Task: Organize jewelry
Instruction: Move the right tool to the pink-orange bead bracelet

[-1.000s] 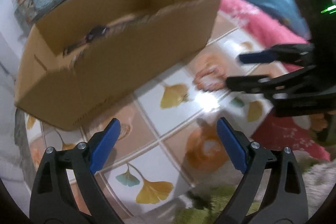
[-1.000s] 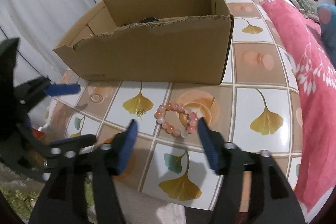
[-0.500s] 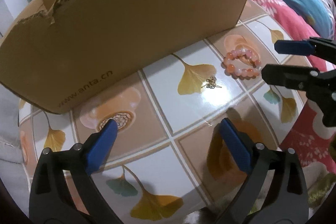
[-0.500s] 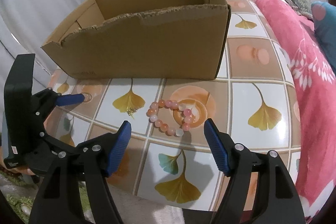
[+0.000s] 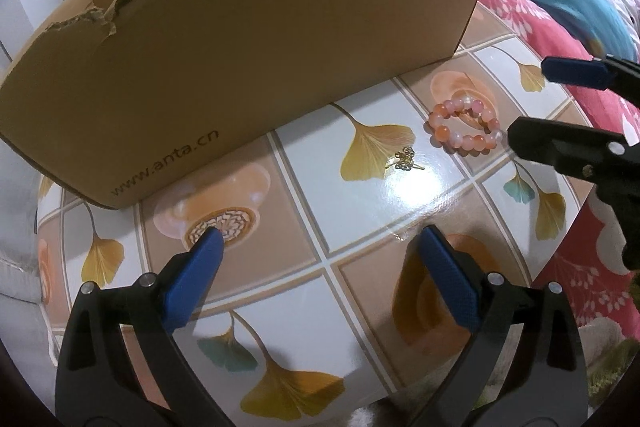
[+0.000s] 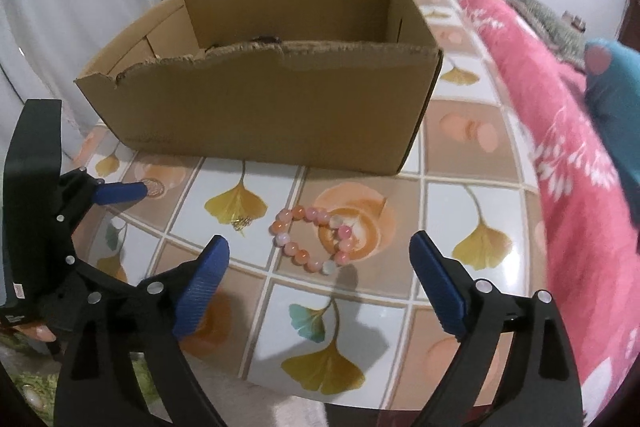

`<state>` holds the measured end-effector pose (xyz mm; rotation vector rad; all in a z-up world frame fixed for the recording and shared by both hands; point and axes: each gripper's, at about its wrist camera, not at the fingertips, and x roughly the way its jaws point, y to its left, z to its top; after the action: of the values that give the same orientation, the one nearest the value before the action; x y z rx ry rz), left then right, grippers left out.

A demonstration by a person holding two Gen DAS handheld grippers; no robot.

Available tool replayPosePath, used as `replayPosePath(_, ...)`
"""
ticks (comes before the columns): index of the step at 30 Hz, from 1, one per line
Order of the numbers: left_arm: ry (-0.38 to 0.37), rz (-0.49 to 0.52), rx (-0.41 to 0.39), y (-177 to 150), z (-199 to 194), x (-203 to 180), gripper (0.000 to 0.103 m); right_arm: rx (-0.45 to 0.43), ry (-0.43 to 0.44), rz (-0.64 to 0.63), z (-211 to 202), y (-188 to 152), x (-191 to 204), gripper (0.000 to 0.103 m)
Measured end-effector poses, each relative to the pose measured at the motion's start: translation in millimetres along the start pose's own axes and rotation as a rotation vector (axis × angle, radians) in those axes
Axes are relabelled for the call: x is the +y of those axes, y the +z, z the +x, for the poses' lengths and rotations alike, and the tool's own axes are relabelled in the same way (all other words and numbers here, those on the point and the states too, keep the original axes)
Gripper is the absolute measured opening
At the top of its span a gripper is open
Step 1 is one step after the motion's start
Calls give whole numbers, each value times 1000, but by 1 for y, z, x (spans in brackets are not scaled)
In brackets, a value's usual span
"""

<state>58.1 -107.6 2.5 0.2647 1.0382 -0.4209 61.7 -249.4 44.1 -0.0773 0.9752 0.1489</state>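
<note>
Right claw [image 6: 318, 253] wide apart, holding nothing, low over the counter [image 6: 452, 203] with the bracelet [image 6: 310, 241] lying just beyond its tips, roughly centred between them. Left claw [image 5: 318, 239] also apart and empty; its left pad tip sits at a small round beaded disc [image 5: 222, 223] on the counter, contact unclear.

Near to far in the left view: disc near-left, then a tiny gold piece [image 5: 404, 161], maybe an earring or charm, flat on the counter mid-way, bracelet [image 5: 464, 127] right of it and slightly farther, apart from it. Box [image 6: 260, 95] behind all three, open top, torn near rim. Something dark inside, can't identify.

Handling guess, bracelet: light, round glossy beads on what's probably elastic, so limp and slippery. Pads will roll off a single bead. Better to pinch across one side of the loop, catching two beads and the cord, and let the rest hang. Counter is glossy, so it may skate if nudged.

Gold piece: very light and thin, lies flat, hard to get under. Needs pad tips right at the surface, slow close. Easy to flick away.

Drop target is likely the box; clear the torn rim.
</note>
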Motion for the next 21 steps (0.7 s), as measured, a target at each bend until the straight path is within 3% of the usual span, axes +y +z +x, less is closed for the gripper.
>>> replayPosePath(4, 0, 0, 0, 1, 0, 1, 95, -21, -22, 9, -4, 3, -3, 93)
replayPosePath(12, 0, 2, -3, 1, 1, 1, 95, -127, -160, -21, -22, 9, -9, 96)
replayPosePath(18, 5, -8, -4, -1, -1, 4, 96, -174, -174, -58, -30, 10, -7, 96)
replayPosePath(21, 13, -22, -2, -1, -1, 4, 96, -176, -132, -74, -29, 6, -5, 96)
